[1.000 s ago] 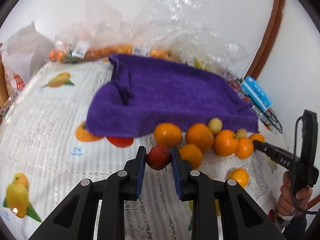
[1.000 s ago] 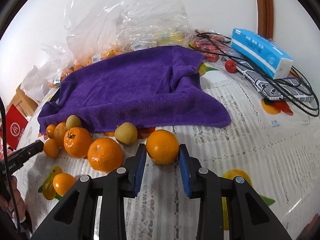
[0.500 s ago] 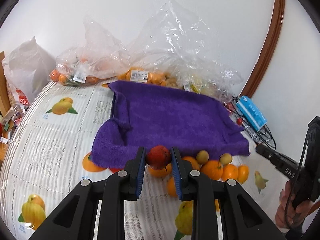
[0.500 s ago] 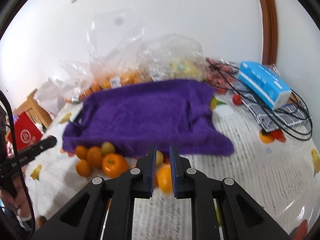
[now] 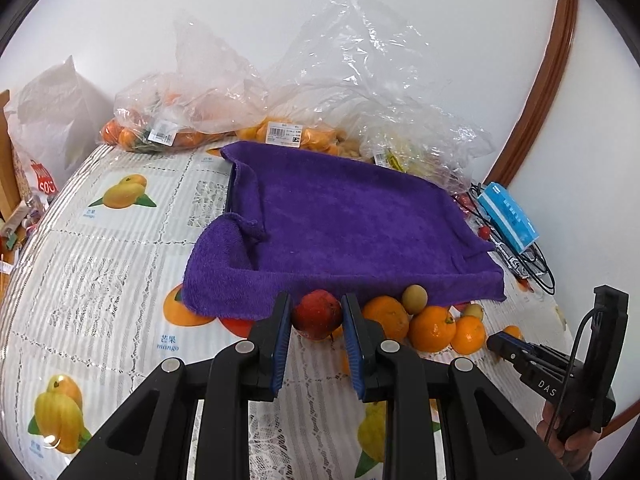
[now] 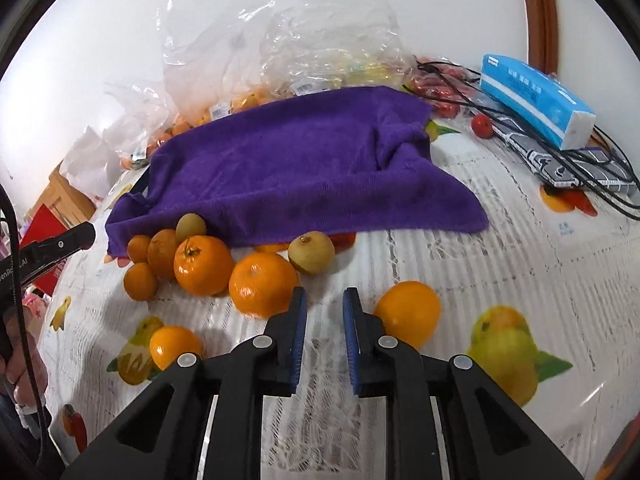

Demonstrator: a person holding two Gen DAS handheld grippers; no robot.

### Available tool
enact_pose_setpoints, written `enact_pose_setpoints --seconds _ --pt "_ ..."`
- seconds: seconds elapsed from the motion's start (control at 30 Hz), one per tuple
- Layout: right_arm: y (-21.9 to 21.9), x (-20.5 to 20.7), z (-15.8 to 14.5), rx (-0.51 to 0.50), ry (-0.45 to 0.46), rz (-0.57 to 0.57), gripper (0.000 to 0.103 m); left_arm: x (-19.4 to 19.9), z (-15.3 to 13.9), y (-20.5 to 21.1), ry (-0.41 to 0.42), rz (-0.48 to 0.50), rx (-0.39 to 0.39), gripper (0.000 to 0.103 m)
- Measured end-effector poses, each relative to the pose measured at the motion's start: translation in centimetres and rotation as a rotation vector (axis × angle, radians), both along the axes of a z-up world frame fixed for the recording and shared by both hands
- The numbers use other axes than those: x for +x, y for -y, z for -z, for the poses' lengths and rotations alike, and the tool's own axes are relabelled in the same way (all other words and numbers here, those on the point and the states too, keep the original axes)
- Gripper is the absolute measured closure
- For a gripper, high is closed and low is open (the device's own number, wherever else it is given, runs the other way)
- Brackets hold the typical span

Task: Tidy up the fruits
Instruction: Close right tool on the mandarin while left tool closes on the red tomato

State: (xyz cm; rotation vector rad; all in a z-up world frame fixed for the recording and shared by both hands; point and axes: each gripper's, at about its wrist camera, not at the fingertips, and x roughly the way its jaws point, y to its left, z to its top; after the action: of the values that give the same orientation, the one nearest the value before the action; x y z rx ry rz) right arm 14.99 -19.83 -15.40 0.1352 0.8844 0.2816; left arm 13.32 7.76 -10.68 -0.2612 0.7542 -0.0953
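On the "mango" tablecloth (image 5: 120,280), left hand-held gripper (image 5: 316,314) clamping red fruit (image 5: 318,314), right (image 6: 324,304) closed, empty.

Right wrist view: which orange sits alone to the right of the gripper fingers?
The smooth round orange just right of the right gripper, on the tablecloth. The other oranges cluster left, by the purple towel.

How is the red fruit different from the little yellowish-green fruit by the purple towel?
The red fruit is clamped in the left gripper; the yellowish-green fruit lies loose on the tablecloth. The red one looks dark red, the other pale and dull. Both are roundish.
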Motion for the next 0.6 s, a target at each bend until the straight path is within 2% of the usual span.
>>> enact_pose_setpoints --seconds 0.13,0.2,0.27,0.33,0.43,0.5,0.53,0.6 --pt "-0.2 -0.6 -0.5 -0.031 0.031 0.007 0.083 -0.3 -0.1 0.2 0.000 0.000 0.008 0.079" --pt "0.1 -1.1 -1.4 -0.019 0.065 -0.006 0.079 -0.3 0.0 0.2 -0.005 -0.002 0.008 0.079" --pt "0.6 -1.5 -2.3 -0.034 0.112 0.014 0.056 -0.3 0.1 0.2 -0.008 -0.005 0.005 0.079" --pt "1.5 -1.7 -2.7 -0.075 0.149 0.070 0.050 -0.2 0.1 0.2 -0.010 -0.004 0.003 0.079" --pt "2.2 -1.0 -1.4 -0.101 0.088 0.098 0.051 -0.2 0.2 0.5 -0.012 0.001 0.007 0.079" --pt "2.3 -0.7 -0.2 -0.113 0.041 0.097 0.056 -0.2 0.2 0.7 -0.012 0.007 0.017 0.079" --pt "2.3 -0.7 0.4 -0.124 0.023 0.099 0.063 -0.2 0.2 0.8 -0.012 0.008 0.021 0.079" --pt "2.1 -0.7 0.9 -0.140 0.014 0.098 0.067 -0.2 0.3 0.9 -0.014 0.011 0.026 0.079"
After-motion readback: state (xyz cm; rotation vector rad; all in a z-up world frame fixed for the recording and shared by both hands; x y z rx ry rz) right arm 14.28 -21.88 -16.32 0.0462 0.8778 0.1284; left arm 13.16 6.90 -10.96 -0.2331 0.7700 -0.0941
